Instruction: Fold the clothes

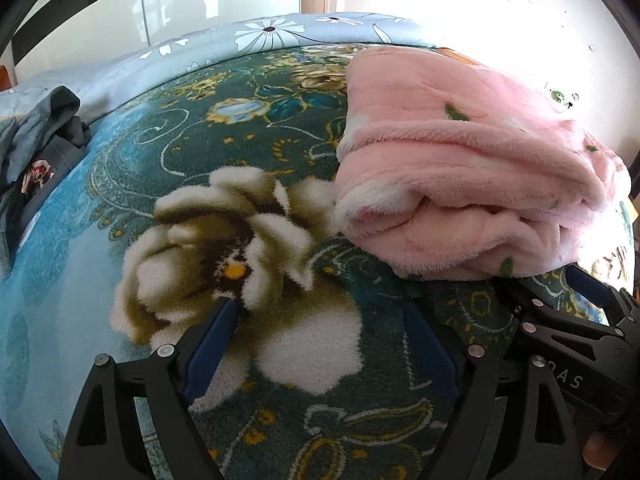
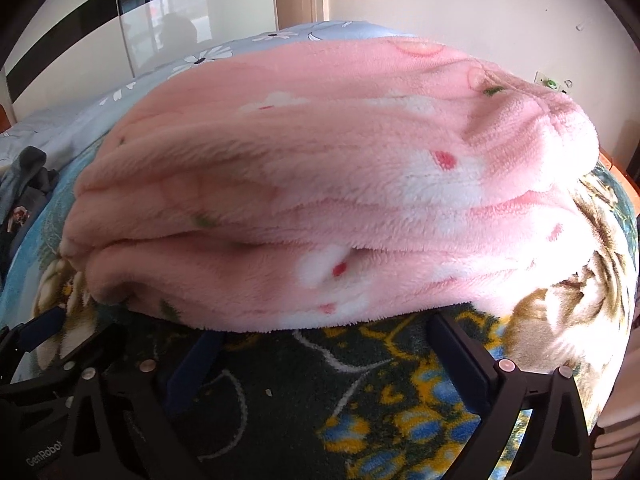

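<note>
A pink fleece garment (image 1: pixel 460 168) with white and green marks lies folded in a thick stack on the flowered blanket (image 1: pixel 224 248). It fills the right wrist view (image 2: pixel 320 184). My left gripper (image 1: pixel 320 312) is open and empty, low over the blanket, left of and in front of the stack. My right gripper (image 2: pixel 324 328) is open and empty, its fingertips right at the stack's near bottom edge. The right gripper also shows in the left wrist view (image 1: pixel 576 320) at the lower right, and the left gripper shows at the far left of the right wrist view (image 2: pixel 36 340).
Dark grey clothes (image 1: pixel 36 148) lie heaped at the bed's left side, also seen in the right wrist view (image 2: pixel 24 188). A light blue daisy-print sheet (image 1: pixel 272 36) covers the far end of the bed. A white wall (image 2: pixel 480 8) stands behind.
</note>
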